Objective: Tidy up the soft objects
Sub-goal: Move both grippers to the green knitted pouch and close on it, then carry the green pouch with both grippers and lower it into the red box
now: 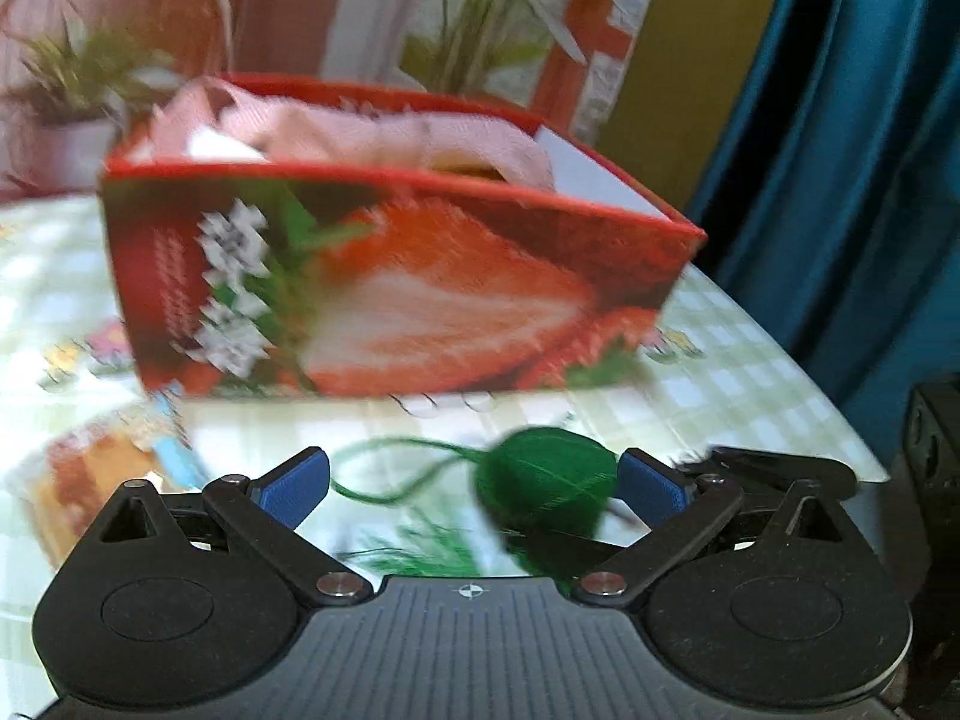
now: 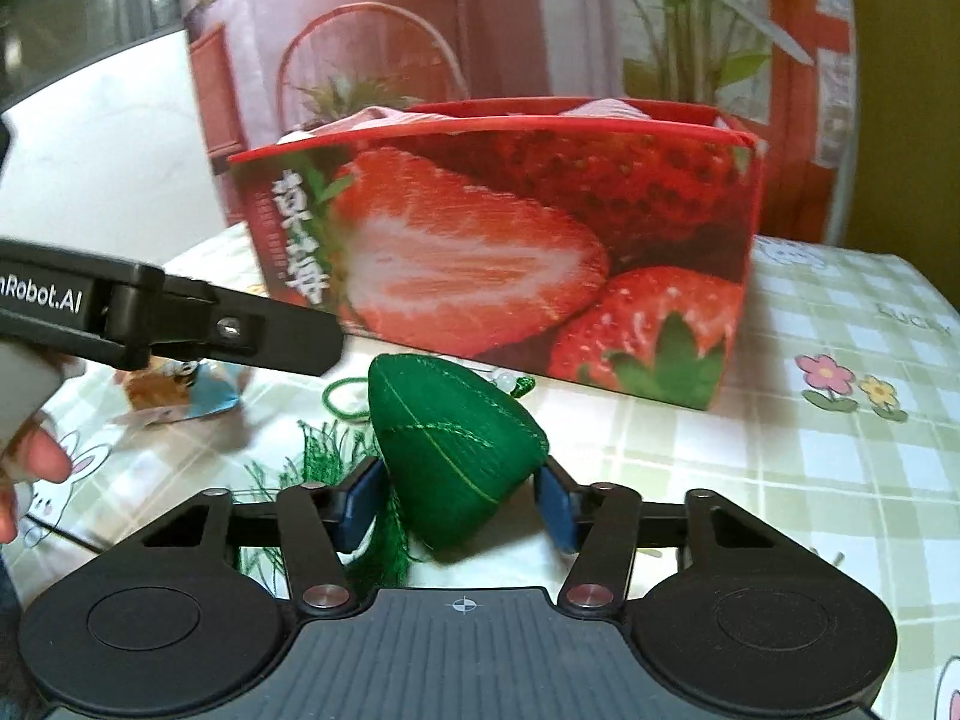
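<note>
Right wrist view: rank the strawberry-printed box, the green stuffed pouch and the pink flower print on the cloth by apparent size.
1. Red strawberry-printed cardboard box
2. Green stitched fabric pouch, though it sits nearer the camera
3. Pink flower print

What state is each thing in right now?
Strawberry box: open-topped, upright, pink cloth inside.
Green stuffed pouch: on the tablecloth, between the right gripper's jaws, pads at its sides.
Left gripper: jaws wide, holding nothing.

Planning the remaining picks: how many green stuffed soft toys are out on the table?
1. The green cone-shaped stuffed toy lies on the checked tablecloth before the strawberry-printed box, between the right gripper pads. Others may be hidden.
</note>
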Available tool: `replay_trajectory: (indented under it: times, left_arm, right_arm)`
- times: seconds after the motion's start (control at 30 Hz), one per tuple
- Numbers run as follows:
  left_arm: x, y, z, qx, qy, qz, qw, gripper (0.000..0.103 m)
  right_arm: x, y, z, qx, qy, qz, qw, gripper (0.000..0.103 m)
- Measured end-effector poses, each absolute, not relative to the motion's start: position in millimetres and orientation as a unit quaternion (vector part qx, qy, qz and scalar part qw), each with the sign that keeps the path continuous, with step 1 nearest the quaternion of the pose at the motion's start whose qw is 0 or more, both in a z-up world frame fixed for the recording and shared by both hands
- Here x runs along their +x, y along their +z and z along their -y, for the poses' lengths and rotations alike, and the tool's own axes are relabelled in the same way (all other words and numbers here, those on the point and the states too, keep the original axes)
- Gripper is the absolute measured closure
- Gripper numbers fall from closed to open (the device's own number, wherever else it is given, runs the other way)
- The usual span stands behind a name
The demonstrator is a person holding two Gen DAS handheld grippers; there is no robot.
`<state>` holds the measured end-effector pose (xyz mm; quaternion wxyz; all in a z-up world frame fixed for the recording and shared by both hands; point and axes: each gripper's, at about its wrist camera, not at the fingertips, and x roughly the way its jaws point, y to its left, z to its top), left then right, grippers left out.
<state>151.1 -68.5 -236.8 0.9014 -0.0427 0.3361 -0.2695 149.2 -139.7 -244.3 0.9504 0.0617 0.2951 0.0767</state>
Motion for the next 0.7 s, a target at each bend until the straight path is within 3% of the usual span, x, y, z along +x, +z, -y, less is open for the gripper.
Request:
replay_trajectory:
  times: [0.3,0.5,0.63,0.7]
  left_arm:
    - [150,-244,81,-0.011,-0.226,-0.338,0.914,0.007]
    - [155,-248,76,-0.039,-0.253,-0.355,0.899,0.031]
    - [155,-251,80,-0.052,-0.294,-0.355,0.886,0.060]
    - [154,-251,83,-0.047,-0.298,-0.352,0.886,0.061]
  right_arm:
    - [148,-244,132,0.046,0.103,-0.292,0.950,0.056]
    - [147,-244,127,0.030,0.117,-0.290,0.949,0.056]
    - [147,-244,129,0.034,0.118,-0.291,0.949,0.056]
    - [148,-245,129,0.035,0.119,-0.291,0.949,0.057]
